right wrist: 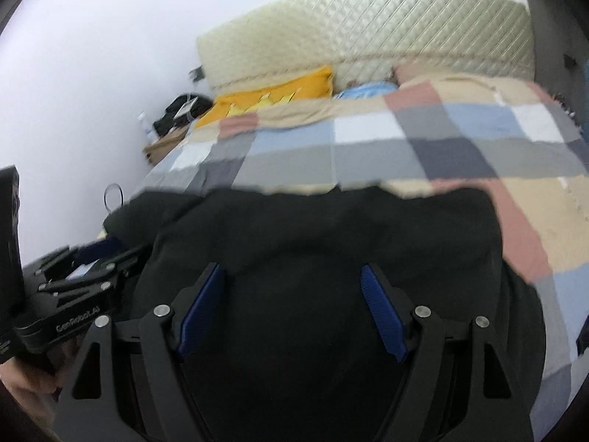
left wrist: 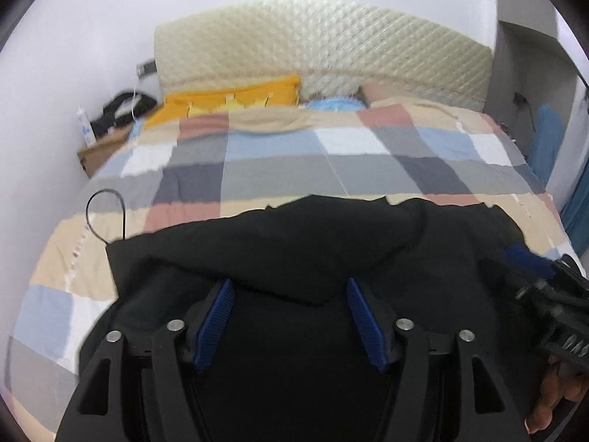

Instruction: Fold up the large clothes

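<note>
The left gripper (left wrist: pixel 291 285) is hovering with its two blue-padded fingers spread wide apart, released and gripping nothing. Directly under and ahead of it, a black garment (left wrist: pixel 331 235) is lying spread across the near part of the bed (left wrist: pixel 279 169), its far edge running ragged against the checked quilt (left wrist: pixel 368 147). A raised fold of the dark cloth is crossing just beyond the left gripper's fingertips; whether the pads are touching the fabric cannot be told.

The right gripper (right wrist: pixel 292 272) is likewise standing released, jaws wide, with the same black garment (right wrist: pixel 331 228) filling the space between and below its fingers. In the left wrist view the right gripper (left wrist: pixel 530 261) is showing off to the right side, at the garment's edge, and in the right wrist view the left gripper (right wrist: pixel 95 258) is appearing off to the left, low over the cloth.

Farther ahead of both grippers, a yellow pillow (left wrist: pixel 232 101) is lying at the head of the bed beneath a quilted cream headboard (left wrist: pixel 324 40). A thin black cable (left wrist: pixel 106 202) is looping up ahead and to the left of the left gripper.
</note>
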Demonstrator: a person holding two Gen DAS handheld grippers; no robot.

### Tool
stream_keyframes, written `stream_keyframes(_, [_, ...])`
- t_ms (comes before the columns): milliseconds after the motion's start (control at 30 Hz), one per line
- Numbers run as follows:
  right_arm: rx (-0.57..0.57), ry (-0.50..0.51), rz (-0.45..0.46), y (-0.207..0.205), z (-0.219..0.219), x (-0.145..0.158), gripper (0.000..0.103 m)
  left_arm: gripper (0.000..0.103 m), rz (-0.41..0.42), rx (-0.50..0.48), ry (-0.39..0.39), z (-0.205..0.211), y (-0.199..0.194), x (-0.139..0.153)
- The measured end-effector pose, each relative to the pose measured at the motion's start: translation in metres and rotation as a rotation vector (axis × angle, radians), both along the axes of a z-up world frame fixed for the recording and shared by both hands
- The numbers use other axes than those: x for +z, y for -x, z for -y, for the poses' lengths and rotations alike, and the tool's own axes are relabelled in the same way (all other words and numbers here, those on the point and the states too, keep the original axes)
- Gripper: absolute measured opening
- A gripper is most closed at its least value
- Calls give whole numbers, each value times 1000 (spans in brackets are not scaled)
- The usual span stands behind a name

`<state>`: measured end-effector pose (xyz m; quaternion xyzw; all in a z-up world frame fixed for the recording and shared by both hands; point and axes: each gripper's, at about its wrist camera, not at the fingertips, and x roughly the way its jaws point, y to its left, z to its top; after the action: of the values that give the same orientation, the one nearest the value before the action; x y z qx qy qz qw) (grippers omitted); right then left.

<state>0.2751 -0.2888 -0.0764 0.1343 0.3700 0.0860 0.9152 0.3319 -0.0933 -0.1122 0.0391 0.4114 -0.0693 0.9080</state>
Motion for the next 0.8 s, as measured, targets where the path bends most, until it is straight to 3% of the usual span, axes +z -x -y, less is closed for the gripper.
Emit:
stream_keyframes(133, [-31, -59, 1, -25, 7, -13, 77, 67, -29, 21, 37, -6, -31, -19])
stream_keyframes(467, [-9, 86, -47, -81, -12, -41, 79, 68, -25, 20, 31, 4, -84, -48])
stream_keyframes(800, [-16, 165, -32, -84, -29, -59, 81, 69, 1, -1, 58, -6, -82, -67])
